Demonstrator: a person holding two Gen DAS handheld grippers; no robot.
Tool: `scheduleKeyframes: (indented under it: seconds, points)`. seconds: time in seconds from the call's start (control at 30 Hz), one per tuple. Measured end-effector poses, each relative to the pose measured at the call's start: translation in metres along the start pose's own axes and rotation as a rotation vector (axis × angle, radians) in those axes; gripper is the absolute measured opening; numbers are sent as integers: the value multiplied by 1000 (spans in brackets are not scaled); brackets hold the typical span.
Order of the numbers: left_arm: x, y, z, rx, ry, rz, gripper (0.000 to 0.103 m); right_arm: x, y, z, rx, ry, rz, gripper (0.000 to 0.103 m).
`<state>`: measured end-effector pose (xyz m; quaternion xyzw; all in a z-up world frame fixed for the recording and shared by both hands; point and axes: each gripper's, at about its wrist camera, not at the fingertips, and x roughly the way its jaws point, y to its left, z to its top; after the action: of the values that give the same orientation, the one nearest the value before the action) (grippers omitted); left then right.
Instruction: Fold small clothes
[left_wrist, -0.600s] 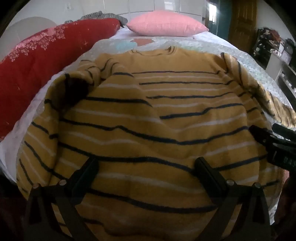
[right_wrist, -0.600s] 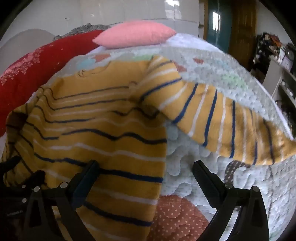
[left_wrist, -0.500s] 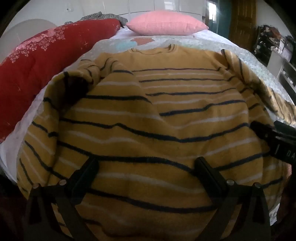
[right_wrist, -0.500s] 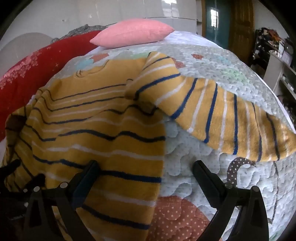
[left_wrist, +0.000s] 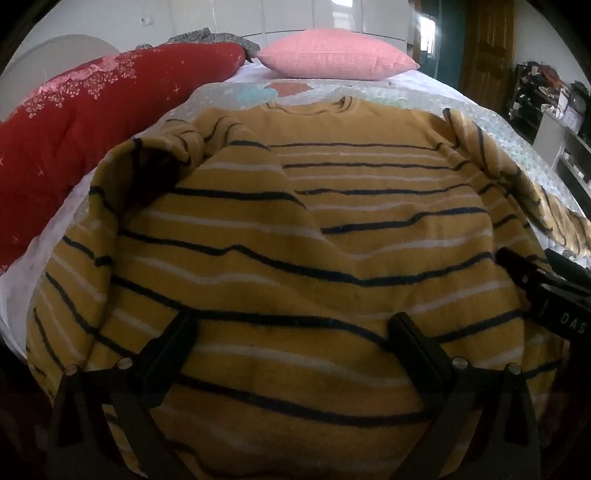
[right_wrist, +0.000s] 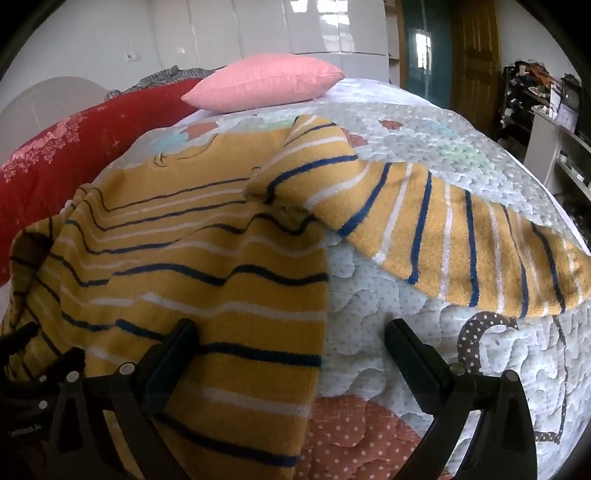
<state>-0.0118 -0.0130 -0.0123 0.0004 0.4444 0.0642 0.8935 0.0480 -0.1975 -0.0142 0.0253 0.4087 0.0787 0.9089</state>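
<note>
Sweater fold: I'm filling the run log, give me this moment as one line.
sweater flat on quilt | right sleeve spread out, unfolded | left gripper open over hem | right gripper open at sweater edge

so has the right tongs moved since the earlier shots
Yes, slightly. In the right wrist view the sweater's side edge and the pink pillow have slid rightward, so the right tongs shifted a little left, toward the sweater.

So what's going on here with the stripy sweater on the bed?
A person with a pair of tongs in each hand is folding a yellow striped sweater laid out on the quilted bed. The left tongs sit open over the sweater's lower body. The right tongs are open at its right side edge. One sleeve lies spread out over the quilt, not folded in yet.
</note>
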Motion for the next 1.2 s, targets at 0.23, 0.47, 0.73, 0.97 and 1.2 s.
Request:
scheduleKeyframes:
  seconds: [0.23,0.47,0.73,0.97,1.2]
  points:
    - [1,0,2,-1,1,10,103,10,4,-3,-27,-25,-33,103]
    - [1,4,2,1,2,8,103,12,4,-5,-29,-43,-44,103]
    - [1,4,2,2,2,8,103,12,1,-13,-28,-70,-39,103]
    - [1,4,2,0,-1,8,103,9,6,-18,-23,-83,-63,103]
    - [1,4,2,-1,-7,9,103,9,10,-24,-41,-100,-110,103]
